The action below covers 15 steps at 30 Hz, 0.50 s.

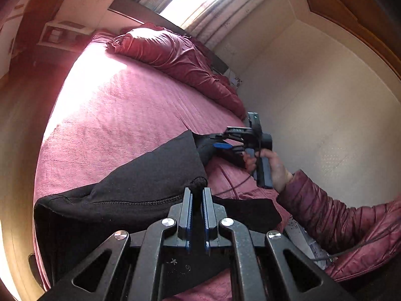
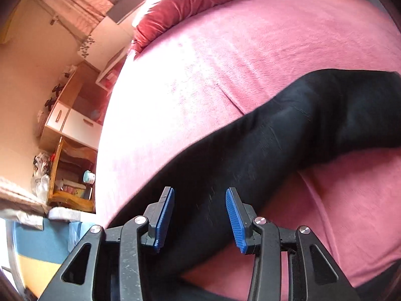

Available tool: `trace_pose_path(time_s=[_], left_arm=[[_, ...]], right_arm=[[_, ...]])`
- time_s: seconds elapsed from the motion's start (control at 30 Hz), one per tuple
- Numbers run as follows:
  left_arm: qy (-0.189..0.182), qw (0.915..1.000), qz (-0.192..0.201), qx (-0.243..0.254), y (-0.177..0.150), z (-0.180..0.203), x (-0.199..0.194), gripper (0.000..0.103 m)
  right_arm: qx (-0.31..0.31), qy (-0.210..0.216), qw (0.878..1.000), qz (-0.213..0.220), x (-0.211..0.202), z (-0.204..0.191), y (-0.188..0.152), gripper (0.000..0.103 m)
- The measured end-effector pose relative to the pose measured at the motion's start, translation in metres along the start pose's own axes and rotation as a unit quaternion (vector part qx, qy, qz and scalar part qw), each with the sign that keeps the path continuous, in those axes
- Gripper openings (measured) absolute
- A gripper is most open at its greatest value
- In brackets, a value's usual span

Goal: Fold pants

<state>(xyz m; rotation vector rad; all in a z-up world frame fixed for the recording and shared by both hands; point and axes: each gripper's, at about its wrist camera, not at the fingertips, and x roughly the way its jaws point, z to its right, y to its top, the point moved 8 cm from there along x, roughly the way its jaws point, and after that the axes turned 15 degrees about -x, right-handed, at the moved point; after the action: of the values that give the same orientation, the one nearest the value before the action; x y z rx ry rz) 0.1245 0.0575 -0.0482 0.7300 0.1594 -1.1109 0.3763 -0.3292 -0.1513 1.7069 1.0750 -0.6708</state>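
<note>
The left gripper (image 1: 197,192) has its blue-padded jaws drawn close together, pinching a bunched corner of the black pants (image 1: 150,175) between the tips. The right gripper (image 2: 200,209) hangs with its jaws spread wide over a pant leg (image 2: 275,138); nothing is caught between the ribbed blue pads (image 2: 235,220). In the left wrist view the right gripper (image 1: 223,142) also shows at the far end of the garment, held in the person's hand (image 1: 273,165), with a quilted maroon jacket sleeve (image 1: 338,215) behind it.

The pants lie on a pink fleece bedspread (image 1: 120,115) on the bed. In the left view the fabric is lifted at the pinched corner and slopes away to the left, with a stitched seam (image 1: 135,202) running across it. In the right view the leg runs as a long dark band from between the jaws diagonally up to the right edge.

Around them: a crumpled red duvet (image 1: 175,57) along the head of the bed, curtains (image 1: 225,7) with bright light between them, a plain cream wall (image 1: 313,87), and, beside the bed, a wooden shelf unit with white drawers (image 2: 67,120) and cluttered shelves below
</note>
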Motion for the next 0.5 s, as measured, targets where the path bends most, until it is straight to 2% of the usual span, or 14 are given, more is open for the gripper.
trace_pose_path(time_s=[0.13, 0.23, 0.37, 0.4, 0.47, 0.5], left_arm=[[0.001, 0.9998, -0.01, 0.02, -0.009, 0.007, -0.009, 0.006], [-0.001, 0.9993, -0.024, 0.029, -0.019, 0.012, -0.013, 0.006], [-0.002, 0.9984, -0.043, 0.037, -0.034, 0.016, -0.02, 0.006], [-0.002, 0.9982, -0.046, 0.038, -0.035, 0.015, -0.022, 0.006], [0.001, 0.9985, -0.043, 0.034, -0.032, 0.012, -0.026, 0.006], [0.002, 0.9988, -0.04, 0.028, -0.028, 0.011, -0.03, 0.006]], right_arm=[[0.044, -0.013, 0.999, -0.024, 0.036, 0.013, 0.029, 0.044], [0.079, -0.024, 0.996, -0.038, 0.051, 0.028, 0.037, 0.044], [0.088, -0.054, 0.993, -0.051, 0.061, 0.046, 0.042, 0.042], [0.086, -0.058, 0.993, -0.055, 0.063, 0.048, 0.04, 0.039], [0.072, -0.058, 0.994, -0.057, 0.061, 0.045, 0.036, 0.014], [0.06, -0.057, 0.995, -0.054, 0.059, 0.044, 0.036, 0.011]])
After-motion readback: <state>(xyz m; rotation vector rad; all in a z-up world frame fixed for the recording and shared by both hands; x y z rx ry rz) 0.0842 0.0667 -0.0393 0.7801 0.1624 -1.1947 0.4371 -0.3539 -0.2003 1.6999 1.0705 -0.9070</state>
